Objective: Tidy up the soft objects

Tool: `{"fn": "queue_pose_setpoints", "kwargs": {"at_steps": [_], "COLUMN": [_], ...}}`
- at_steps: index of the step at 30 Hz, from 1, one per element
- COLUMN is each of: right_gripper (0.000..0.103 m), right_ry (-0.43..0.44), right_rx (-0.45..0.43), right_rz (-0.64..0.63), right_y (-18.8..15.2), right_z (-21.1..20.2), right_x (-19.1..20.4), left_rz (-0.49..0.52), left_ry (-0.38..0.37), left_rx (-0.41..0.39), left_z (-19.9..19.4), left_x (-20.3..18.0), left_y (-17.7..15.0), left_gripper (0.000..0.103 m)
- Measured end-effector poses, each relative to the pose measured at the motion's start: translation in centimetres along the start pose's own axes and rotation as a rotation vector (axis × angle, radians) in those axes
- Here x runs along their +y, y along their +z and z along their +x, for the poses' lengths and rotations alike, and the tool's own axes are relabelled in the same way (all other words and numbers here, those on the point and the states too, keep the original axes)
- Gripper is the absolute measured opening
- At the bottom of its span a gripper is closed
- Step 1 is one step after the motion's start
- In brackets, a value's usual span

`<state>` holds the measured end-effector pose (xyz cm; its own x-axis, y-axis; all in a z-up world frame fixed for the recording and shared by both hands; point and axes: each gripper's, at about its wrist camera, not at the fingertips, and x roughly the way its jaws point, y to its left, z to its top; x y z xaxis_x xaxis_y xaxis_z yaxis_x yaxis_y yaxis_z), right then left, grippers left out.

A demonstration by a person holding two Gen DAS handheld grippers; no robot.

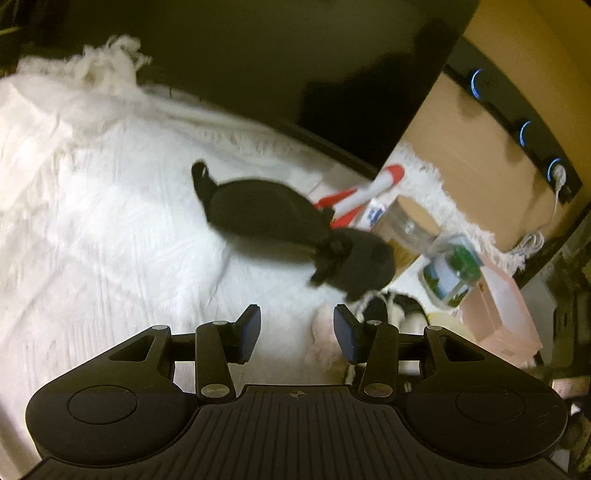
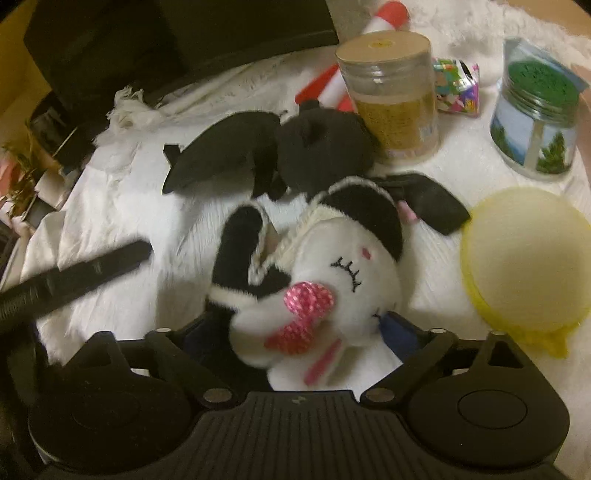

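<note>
A black-and-white plush toy [image 2: 332,266] with a pink dotted bow lies on the white blanket [image 2: 122,206]. My right gripper [image 2: 295,325] stands wide around it. One blue pad [image 2: 399,330] shows beside its face and the other is hidden behind its body. A black sleep mask [image 2: 221,147] and a black fuzzy soft thing [image 2: 321,147] lie just beyond. In the left wrist view my left gripper [image 1: 295,314] hovers over the blanket [image 1: 110,221], partly open with nothing between its pads, short of the mask [image 1: 258,210] and the fuzzy thing [image 1: 362,262]. The plush [image 1: 391,306] shows by its right finger.
A cork-lidded jar [image 2: 391,92], a green-lidded jar [image 2: 535,110], a yellow round lid [image 2: 524,258], a colourful packet [image 2: 458,85] and a red-and-white soft toy [image 2: 384,14] stand around. A pink box [image 1: 502,310] sits at the right. A blurred black bar [image 2: 74,273] reaches in from the left.
</note>
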<state>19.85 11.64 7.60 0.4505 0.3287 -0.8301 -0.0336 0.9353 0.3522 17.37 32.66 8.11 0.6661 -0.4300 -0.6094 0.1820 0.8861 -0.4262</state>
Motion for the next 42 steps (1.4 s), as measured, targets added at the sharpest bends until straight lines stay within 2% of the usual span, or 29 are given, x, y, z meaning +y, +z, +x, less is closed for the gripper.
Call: {"fn": "queue_pose_setpoints", "kwargs": {"at_steps": [3,5,6,7,9,13,15,17,20,23,26,27,29,30,31,34,37,40,42], "right_gripper": [0.101,0.099,0.093,0.082,0.072,0.030,0.027,0.024,0.015,0.014,0.015,0.019,0.038,0.054,0.063,0.064,0.070,0.076,0.078], "right_ry": [-0.029,-0.066,-0.065,-0.056,-0.021,0.015,-0.013,-0.098,-0.227,-0.333,-0.378,-0.387,-0.398,-0.404,-0.406,-0.393,-0.364,-0.337,-0.290], "right_rx": [-0.019,-0.031,-0.034,-0.044,-0.058,-0.091,-0.120,-0.163,-0.181,-0.163,-0.145,-0.144,-0.147,-0.154,-0.162,-0.183,-0.208,-0.251,-0.254], "right_rz": [-0.076,-0.119,-0.126,-0.129,-0.138,-0.154,-0.179,-0.226,-0.262,-0.204,-0.123,-0.108,-0.091,-0.084,-0.083,-0.105,-0.137,-0.185,-0.214], "right_y": [-0.1,-0.4,-0.4,-0.5,-0.7,-1.2,-1.7,-2.6,-3.4,-4.0,-4.9,-5.3,-6.0,-6.4,-6.8,-7.8,-8.2,-7.9,-7.6], "right_z": [1.1,1.7,1.7,1.0,-0.6,-4.0,-5.8,-7.4,-8.4,-8.7,-9.2,-9.4,-10.0,-10.3,-10.6,-11.1,-11.6,-11.5,-11.3], "right_x": [1.3,1.5,1.4,1.1,0.1,-1.9,-2.5,-3.0,-4.2,-6.8,-9.7,-10.3,-11.4,-11.8,-11.9,-11.6,-10.7,-9.4,-8.6], "left_rz": [-0.010,-0.028,-0.034,-0.033,-0.013,0.020,0.040,0.055,0.096,0.150,0.199,0.221,0.266,0.278,0.285,0.301,0.306,0.281,0.264], "left_ry": [-0.001,-0.014,-0.022,-0.031,-0.042,-0.064,-0.078,-0.098,-0.121,-0.128,-0.154,-0.157,-0.159,-0.157,-0.151,-0.120,-0.060,-0.050,-0.038], "left_rx": [0.031,0.043,0.049,0.054,0.058,0.076,0.087,0.096,0.127,0.163,0.198,0.205,0.213,0.217,0.225,0.231,0.175,0.118,0.069], "left_z": [0.7,1.0,1.3,1.5,1.4,2.1,2.7,3.3,4.6,5.9,6.6,6.8,6.9,7.1,7.2,7.5,7.0,5.6,4.3], "left_x": [0.3,0.5,0.3,0.1,-0.3,-1.2,-2.0,-2.8,-4.3,-6.1,-7.7,-8.3,-9.1,-9.3,-9.5,-9.6,-9.4,-8.9,-8.2], "left_y": [-0.8,-1.1,-1.1,-1.1,-1.2,-0.9,-0.8,-0.8,-1.0,-1.7,-2.6,-2.9,-3.5,-3.8,-4.0,-4.3,-3.9,-2.9,-2.2], "left_gripper": [0.047,0.047,0.047,0.047,0.047,0.047,0.047,0.047,0.047,0.047,0.047,0.047,0.047,0.047,0.047,0.047,0.047,0.047,0.047]}}
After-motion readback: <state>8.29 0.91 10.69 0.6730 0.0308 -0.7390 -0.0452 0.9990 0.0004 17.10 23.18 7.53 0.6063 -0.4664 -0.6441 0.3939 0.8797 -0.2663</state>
